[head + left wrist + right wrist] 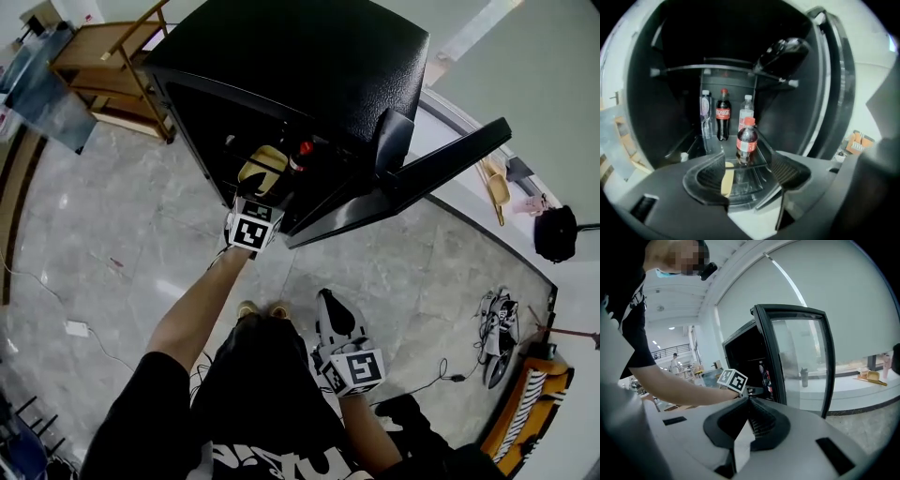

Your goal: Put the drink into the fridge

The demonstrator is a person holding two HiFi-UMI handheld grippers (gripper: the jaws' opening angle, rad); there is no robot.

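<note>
The black fridge (300, 56) stands with its glass door (412, 178) swung wide. In the left gripper view a small cola bottle (746, 142) with a red cap stands upright on a glass shelf (761, 157), just ahead of the spread jaws. My left gripper (746, 165) is open and does not touch the bottle. From the head view, the left gripper (262, 178) reaches into the fridge mouth, near the red cap (305, 147). My right gripper (330, 309) hangs shut and empty by the person's hip, and the right gripper (750, 404) faces the door (801, 362).
At the back of the fridge stand a taller cola bottle (723, 115) and two water bottles (706, 112) (746, 108). A wooden rack (112, 66) stands left of the fridge. Shoes (497, 323), cables and a black bag (558, 232) lie to the right.
</note>
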